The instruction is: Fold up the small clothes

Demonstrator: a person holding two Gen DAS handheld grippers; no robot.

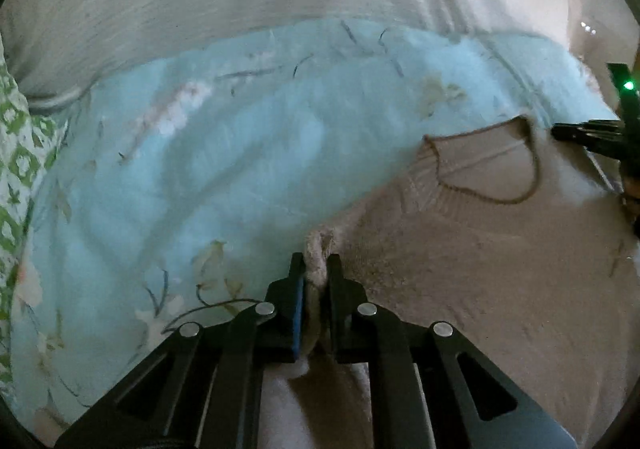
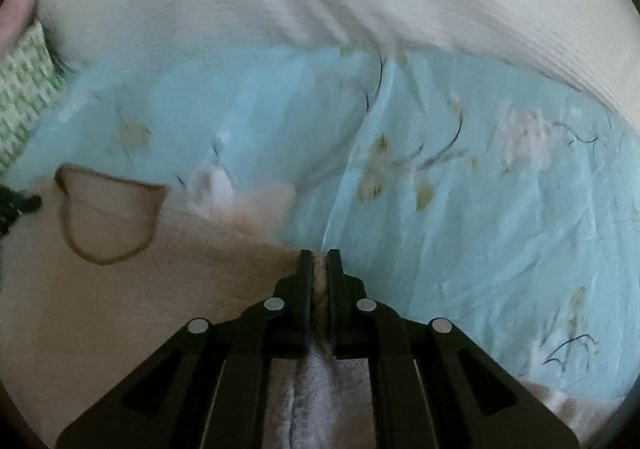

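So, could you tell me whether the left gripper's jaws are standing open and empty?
No, the left gripper is shut on a bunched fold of the beige knit garment.

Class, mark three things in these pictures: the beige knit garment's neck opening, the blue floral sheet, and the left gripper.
neck opening (image 1: 488, 165), left wrist view, inside the brown-trimmed collar.
blue floral sheet (image 2: 480, 209), right wrist view, bare cloth.
left gripper (image 1: 316, 269), left wrist view, between fingertips pinching knit.
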